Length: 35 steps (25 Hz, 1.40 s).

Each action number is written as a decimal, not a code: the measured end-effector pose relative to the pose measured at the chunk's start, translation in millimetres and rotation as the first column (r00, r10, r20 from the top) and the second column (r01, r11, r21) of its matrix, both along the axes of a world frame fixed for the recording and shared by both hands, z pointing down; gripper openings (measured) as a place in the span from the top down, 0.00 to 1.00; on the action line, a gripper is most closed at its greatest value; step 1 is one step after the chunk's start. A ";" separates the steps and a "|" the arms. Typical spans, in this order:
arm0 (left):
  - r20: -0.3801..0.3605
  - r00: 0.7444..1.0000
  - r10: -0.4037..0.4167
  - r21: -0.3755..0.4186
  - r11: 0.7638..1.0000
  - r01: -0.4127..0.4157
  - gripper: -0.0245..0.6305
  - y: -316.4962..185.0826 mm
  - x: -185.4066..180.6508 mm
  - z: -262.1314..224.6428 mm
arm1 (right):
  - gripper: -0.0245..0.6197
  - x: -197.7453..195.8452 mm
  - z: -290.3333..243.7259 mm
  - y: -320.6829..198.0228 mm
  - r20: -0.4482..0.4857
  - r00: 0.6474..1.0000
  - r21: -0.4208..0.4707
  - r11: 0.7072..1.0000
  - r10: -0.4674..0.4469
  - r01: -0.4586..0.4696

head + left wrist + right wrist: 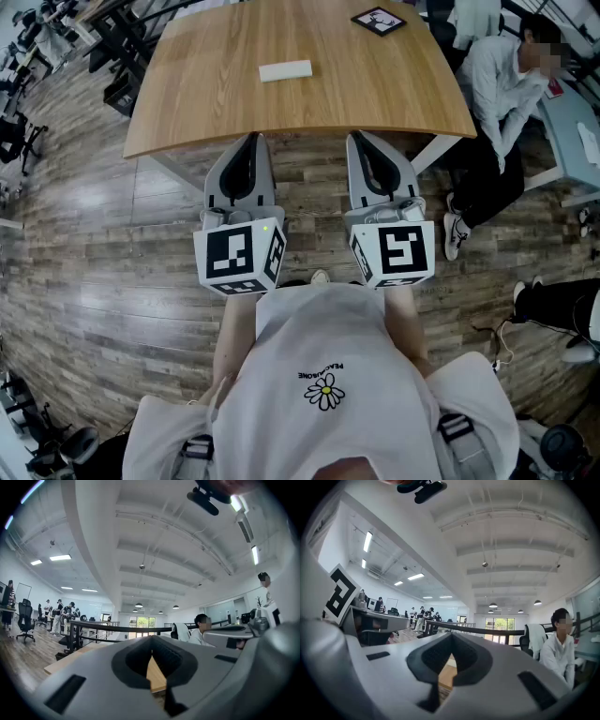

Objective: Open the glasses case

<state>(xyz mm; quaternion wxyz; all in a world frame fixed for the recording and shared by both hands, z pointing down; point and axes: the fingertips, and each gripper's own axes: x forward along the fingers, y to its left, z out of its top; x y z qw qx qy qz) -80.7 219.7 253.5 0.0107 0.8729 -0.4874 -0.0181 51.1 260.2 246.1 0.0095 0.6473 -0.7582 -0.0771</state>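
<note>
Item 1, table (pixel 394 94): pale wood top, serving as the reference for all entries below.

Item 2, glasses case (pixel 285 70): a white oblong, judged to be the case, is lying flat and closed on the table's middle, towards the far side, with nothing touching it.

Item 3, left gripper (pixel 252 141): is hovering level just off the table's near edge, jaws pressed together with nothing between them.

Item 4, right gripper (pixel 359 139): is hovering beside it at the same near edge, jaws likewise together and empty.

Item 5, marker card (pixel 379 21): is sitting at the table's far right.

Item 6, seated person (pixel 497 84): is sitting at the table's right edge.

Status, judged: the task is not yet begun, and both grippers are well apart from the case.

Hazards, judged: the case is resting loose on smooth wood, so arriving with the jaws together, or pressing from one side only, is likely to shove it away. Prying the lid without pinning the base risks lifting the whole case.
</note>
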 end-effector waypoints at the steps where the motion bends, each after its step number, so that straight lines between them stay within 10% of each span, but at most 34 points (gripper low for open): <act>1: 0.005 1.000 0.000 0.007 1.000 0.000 0.94 -1.3 0.1 -0.9 | 0.95 0.3 -0.7 -1.1 0.001 1.000 0.001 1.000 -0.001 0.001; 14: 0.034 0.999 0.000 0.091 0.996 -0.003 0.94 9.0 6.4 -11.7 | 0.95 -0.7 0.7 -1.9 0.160 0.982 0.004 0.995 -0.102 0.102; 21: -0.095 0.994 -0.046 0.056 0.997 0.052 0.94 -9.7 -24.9 -4.4 | 0.95 -13.4 7.2 -9.2 0.122 0.983 0.009 0.991 -0.134 0.134; 35: -0.084 0.994 -0.067 0.052 0.996 0.072 0.93 -149.9 -4.9 21.1 | 0.95 57.0 9.1 -110.1 -0.007 1.000 -0.005 1.000 -0.020 0.020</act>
